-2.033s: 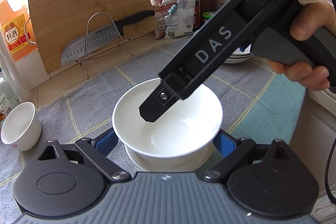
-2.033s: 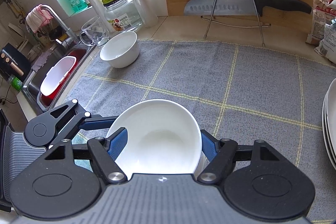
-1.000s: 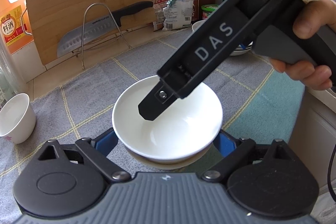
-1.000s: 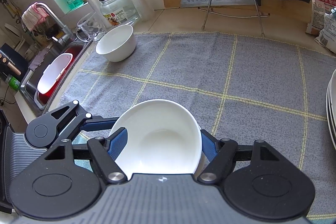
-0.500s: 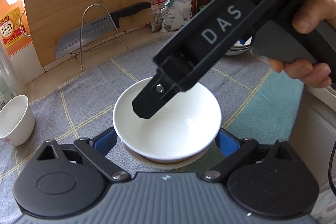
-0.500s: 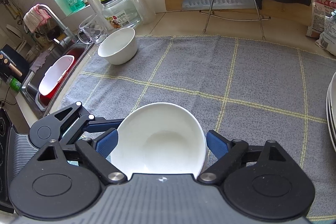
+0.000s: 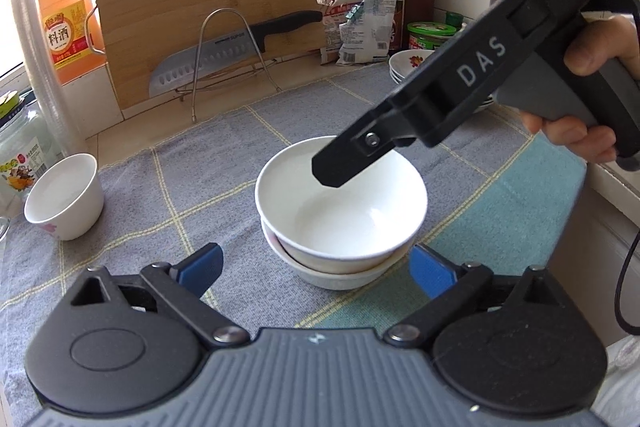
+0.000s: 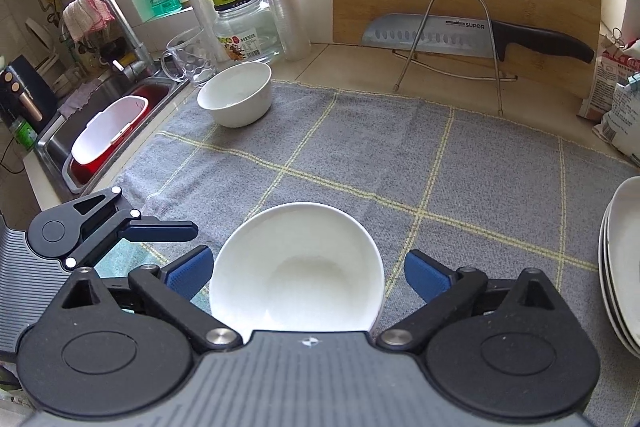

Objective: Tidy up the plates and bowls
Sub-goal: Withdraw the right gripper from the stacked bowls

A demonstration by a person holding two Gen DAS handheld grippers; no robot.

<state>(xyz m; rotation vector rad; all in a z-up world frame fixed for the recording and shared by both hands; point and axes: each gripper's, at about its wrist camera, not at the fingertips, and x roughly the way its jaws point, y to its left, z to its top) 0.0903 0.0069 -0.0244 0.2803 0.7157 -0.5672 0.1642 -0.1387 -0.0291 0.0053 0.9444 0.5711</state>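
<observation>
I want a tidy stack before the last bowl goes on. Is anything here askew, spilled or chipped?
Slightly askew: the top bowl sits tilted in the lower bowl, leaving an uneven gap between their rims. The right gripper has just opened and stands clear. No spill or chip shows; the small bowl stands upright.

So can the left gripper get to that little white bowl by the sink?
Probably yes. The left gripper is open and empty, and only bare grey cloth lies between it and the small bowl.
</observation>
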